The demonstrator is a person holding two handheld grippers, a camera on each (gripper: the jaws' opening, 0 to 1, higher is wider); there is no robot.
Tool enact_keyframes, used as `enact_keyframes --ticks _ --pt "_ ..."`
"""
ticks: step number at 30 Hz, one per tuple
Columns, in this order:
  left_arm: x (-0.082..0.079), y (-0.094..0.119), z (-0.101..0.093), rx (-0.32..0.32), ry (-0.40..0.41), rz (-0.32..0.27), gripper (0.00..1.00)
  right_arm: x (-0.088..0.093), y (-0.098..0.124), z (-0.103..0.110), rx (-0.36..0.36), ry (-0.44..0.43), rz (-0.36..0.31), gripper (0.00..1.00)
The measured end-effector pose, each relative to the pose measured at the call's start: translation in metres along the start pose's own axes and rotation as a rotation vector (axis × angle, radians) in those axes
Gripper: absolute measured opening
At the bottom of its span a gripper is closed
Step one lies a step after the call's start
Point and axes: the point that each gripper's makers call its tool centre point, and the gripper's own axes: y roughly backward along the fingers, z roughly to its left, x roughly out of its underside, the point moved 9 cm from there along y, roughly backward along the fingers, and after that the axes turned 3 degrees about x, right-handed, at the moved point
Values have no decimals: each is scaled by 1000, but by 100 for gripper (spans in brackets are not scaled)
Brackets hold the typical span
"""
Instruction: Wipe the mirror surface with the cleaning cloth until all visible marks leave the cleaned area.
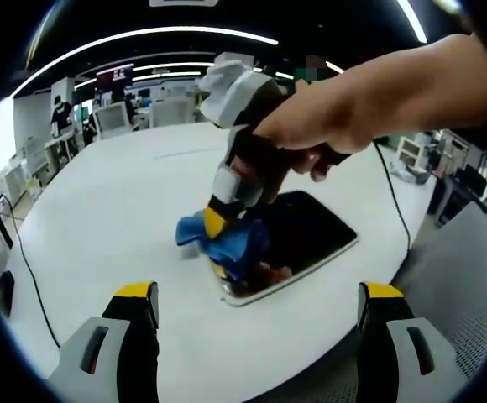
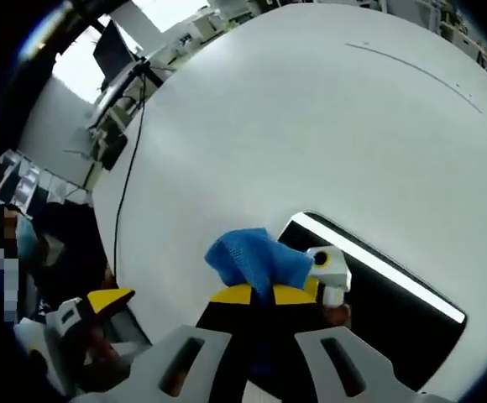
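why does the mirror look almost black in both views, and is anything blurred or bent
Left gripper view: the mirror reflects the dark ceiling, so it reads black; fisheye bends the ceiling light strips into arcs, and the person's hand is slightly soft. Right gripper view: the mirror shows one bright reflected strip, the white table bulges, and the blue cloth looks fairly sharp.

in the left gripper view, the cloth [image 1: 222, 239] covers the near corner of the mirror [image 1: 311, 235], and the right gripper [image 1: 220, 225] with the hand [image 1: 344, 117] on it hides part of the far edge. the forearm is cut off by the picture's edge. the left gripper [image 1: 256, 302] shows its jaw tips alone. background desks and figures are too small to tell. in the right gripper view, the right gripper [image 2: 260, 295] hides the cloth's [image 2: 256, 256] lower part; the mirror [image 2: 395, 302] runs out past the edge.
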Motion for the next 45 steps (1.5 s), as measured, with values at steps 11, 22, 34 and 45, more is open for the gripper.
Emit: enact_keyframes --ticks 11,22,34,45 --pt "0 0 0 3 -6 1 99 2 0 3 -17 1 9 1" --pt "0 2 0 -6 0 -1 99 3 0 0 -27 -8 5 1" --pt "2 1 2 -12 3 8 99 13 7 -7 -47 -14 -11 0" --pt "1 2 1 -12 -6 10 99 14 4 -10 -49 -21 -38 1"
